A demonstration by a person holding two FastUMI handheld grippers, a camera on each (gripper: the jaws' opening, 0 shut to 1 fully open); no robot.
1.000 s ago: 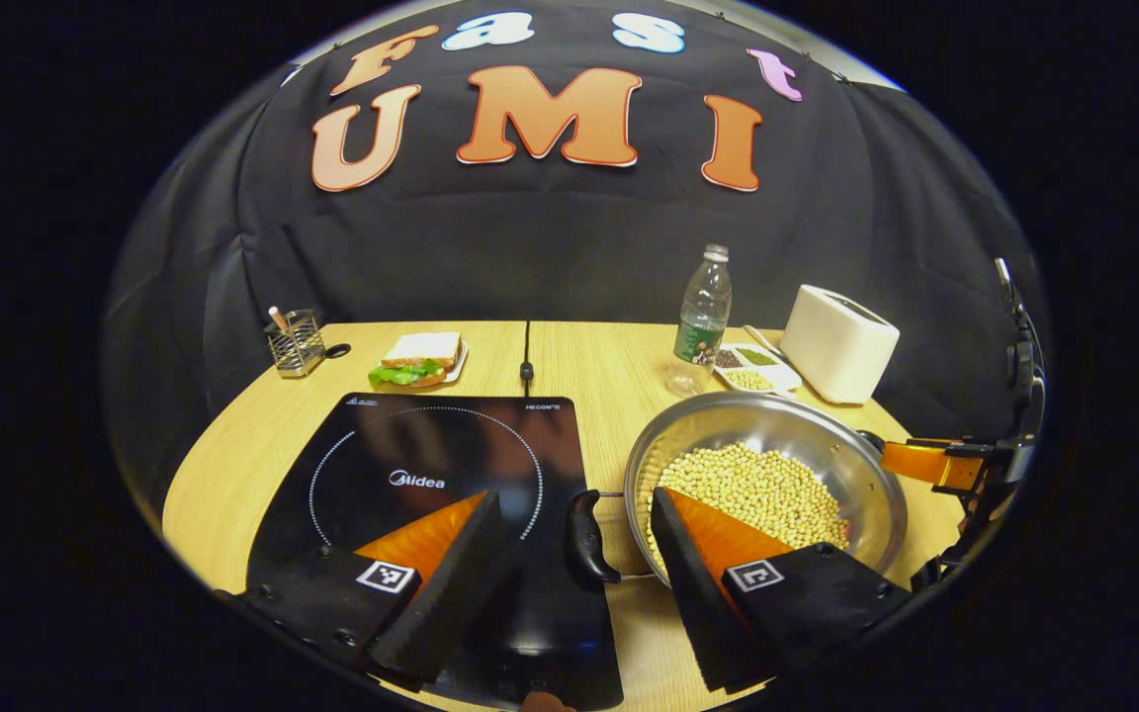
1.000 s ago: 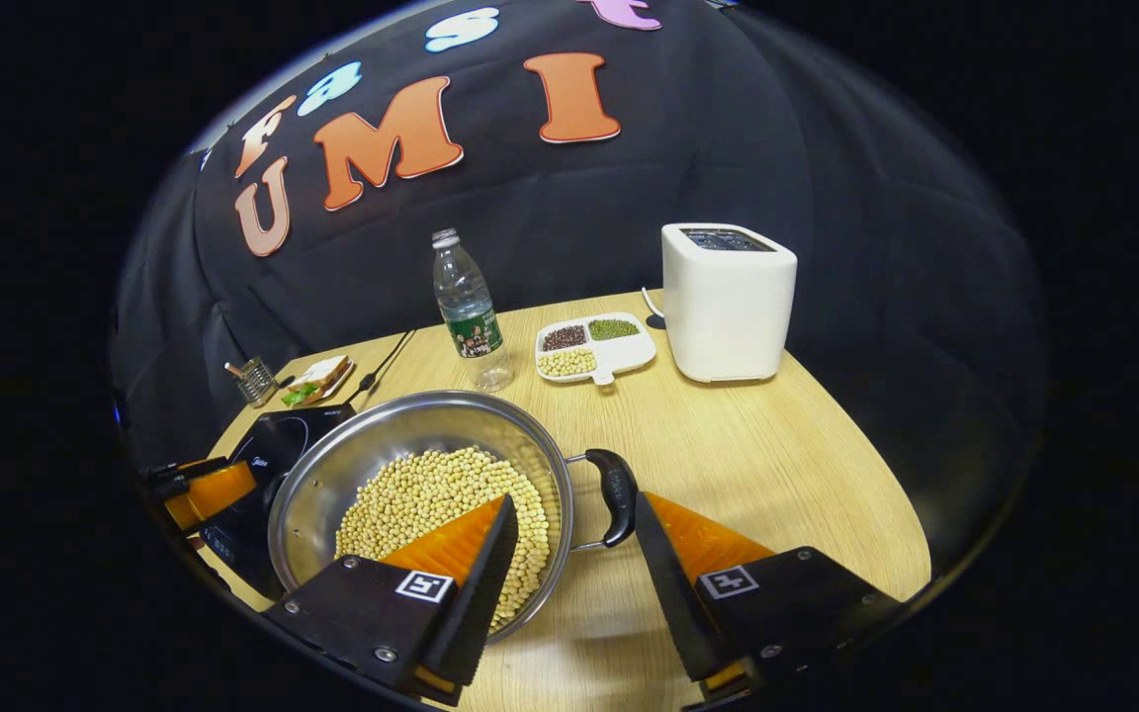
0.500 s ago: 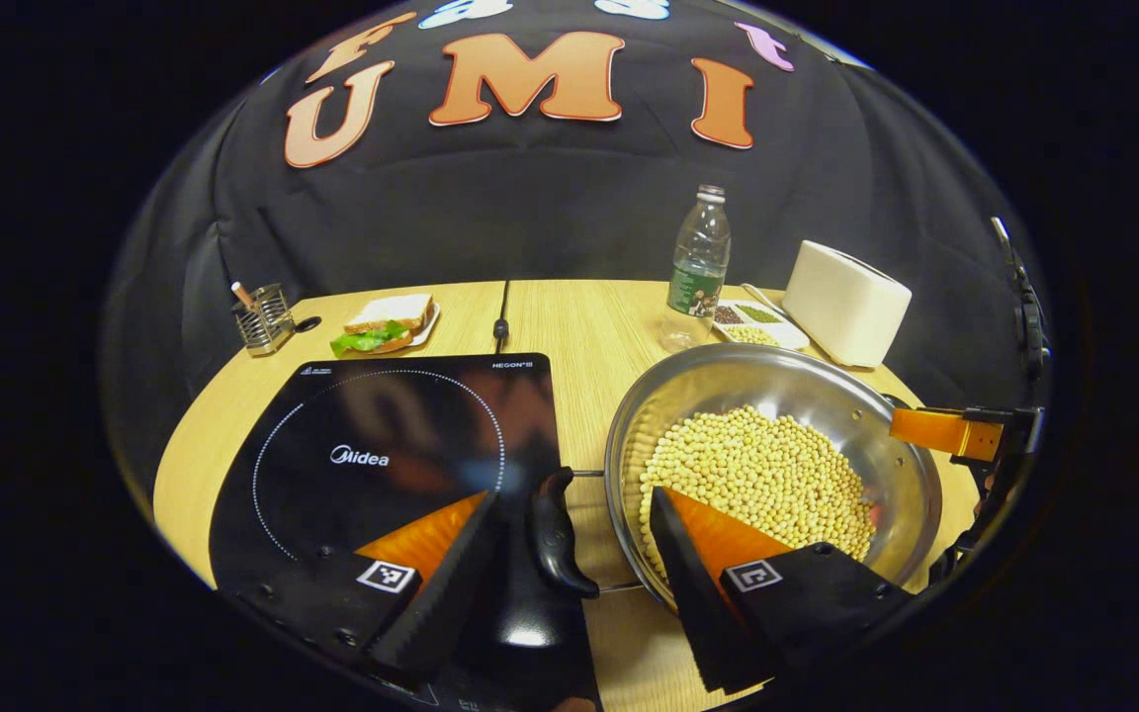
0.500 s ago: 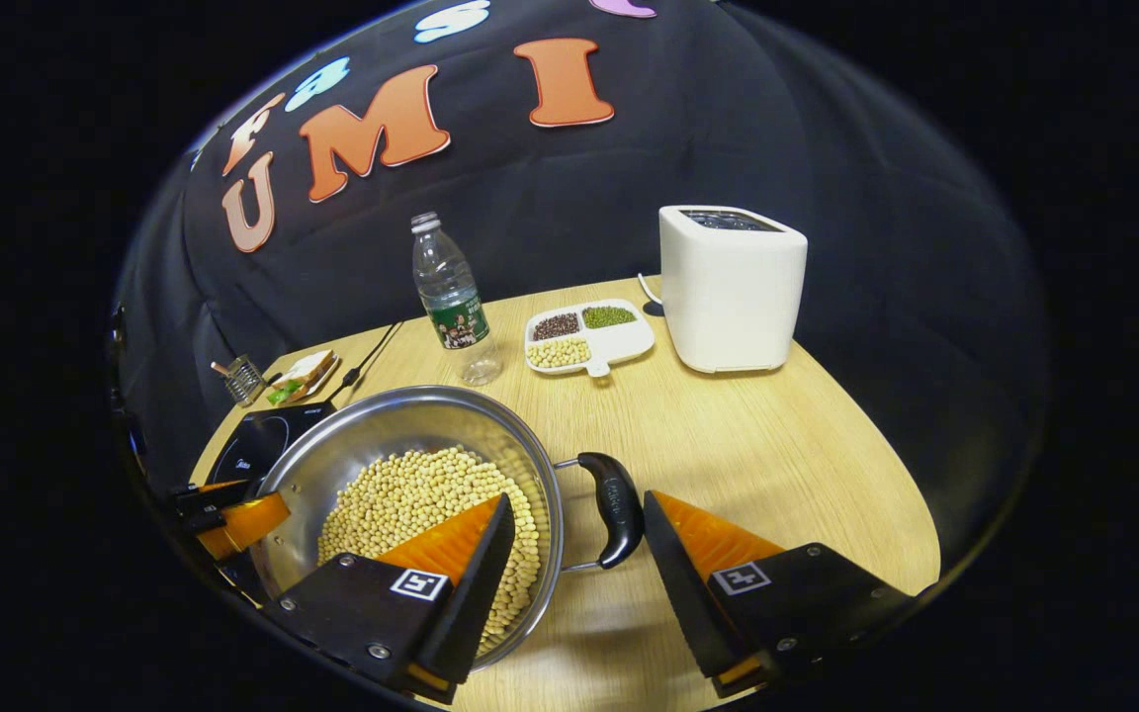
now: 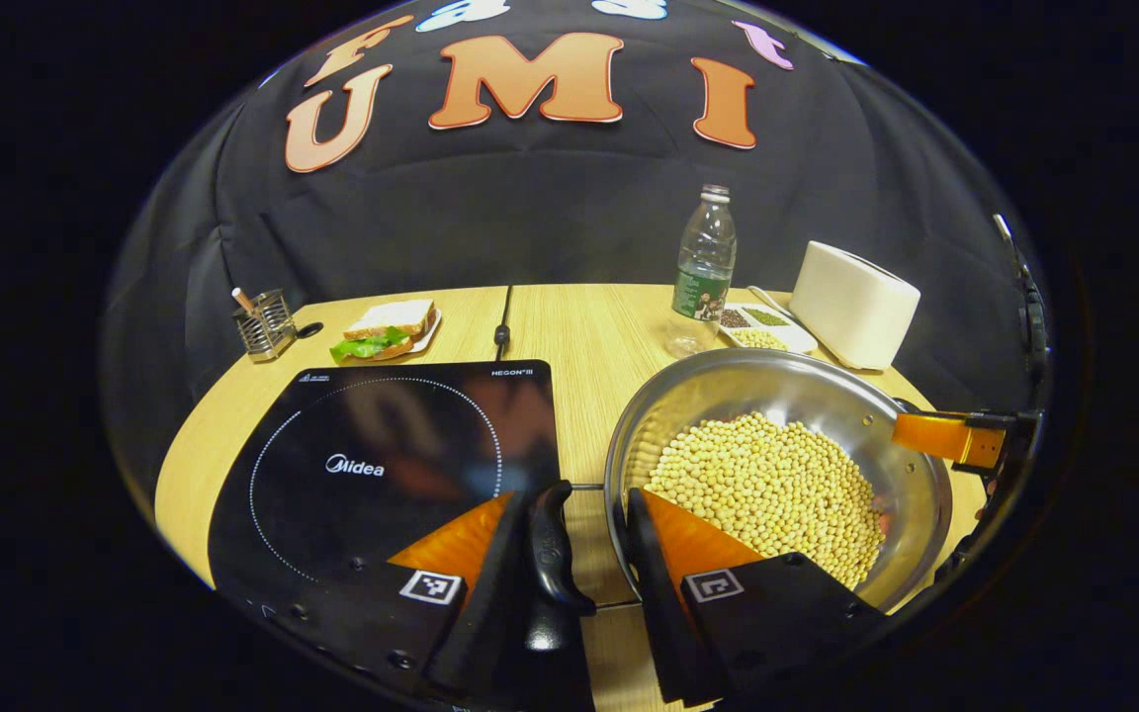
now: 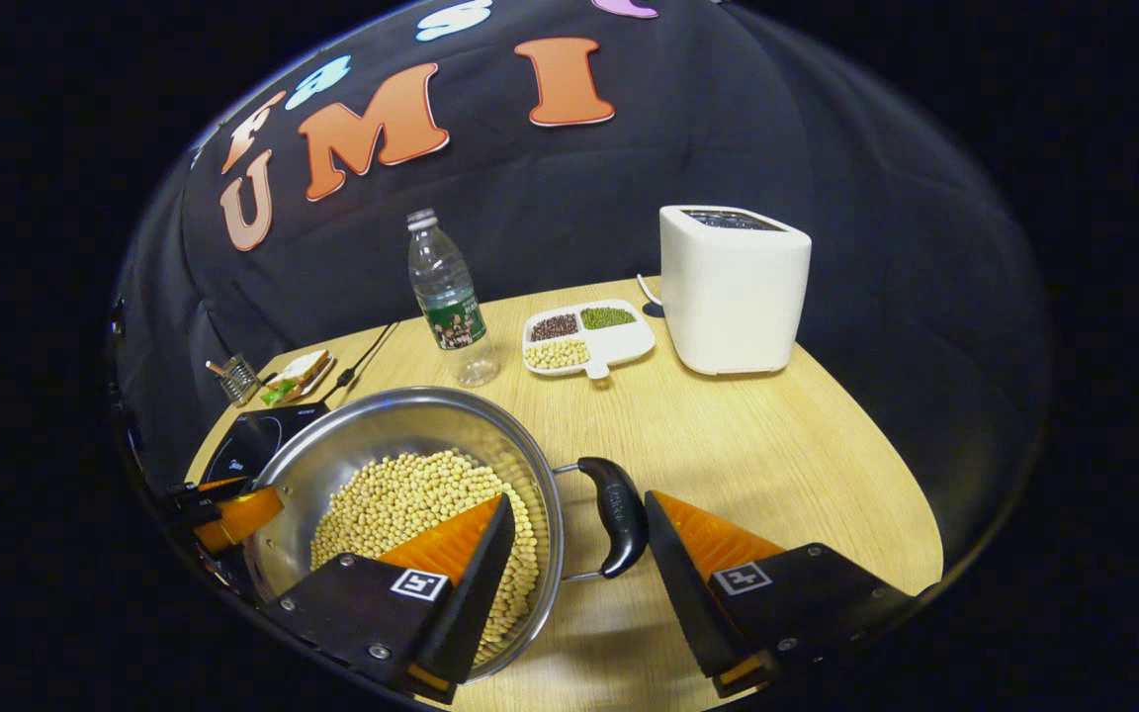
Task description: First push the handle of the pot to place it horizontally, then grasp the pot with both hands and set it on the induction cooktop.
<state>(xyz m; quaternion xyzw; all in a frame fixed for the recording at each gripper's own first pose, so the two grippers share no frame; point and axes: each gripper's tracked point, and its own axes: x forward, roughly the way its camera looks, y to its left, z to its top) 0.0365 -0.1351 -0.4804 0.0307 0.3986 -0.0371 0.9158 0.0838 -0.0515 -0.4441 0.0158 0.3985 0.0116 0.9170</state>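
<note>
A steel pot holding soybeans stands on the wooden table, just right of the black induction cooktop. Its black left handle lies between the fingers of my left gripper. The left finger touches the handle, and a thin gap shows before the right finger. In the right gripper view the pot has its right handle inside my right gripper, which is open wide: one finger hangs over the beans, the other is outside the handle. Each view shows the other gripper's orange finger at the far rim.
Behind the pot stand a plastic bottle, a divided dish of beans and a white toaster. A sandwich on a plate, a wire holder and a cable lie behind the cooktop.
My left gripper came forward onto the left handle and its fingers have drawn in around it. The right gripper edged closer to the right handle and stays wide open.
</note>
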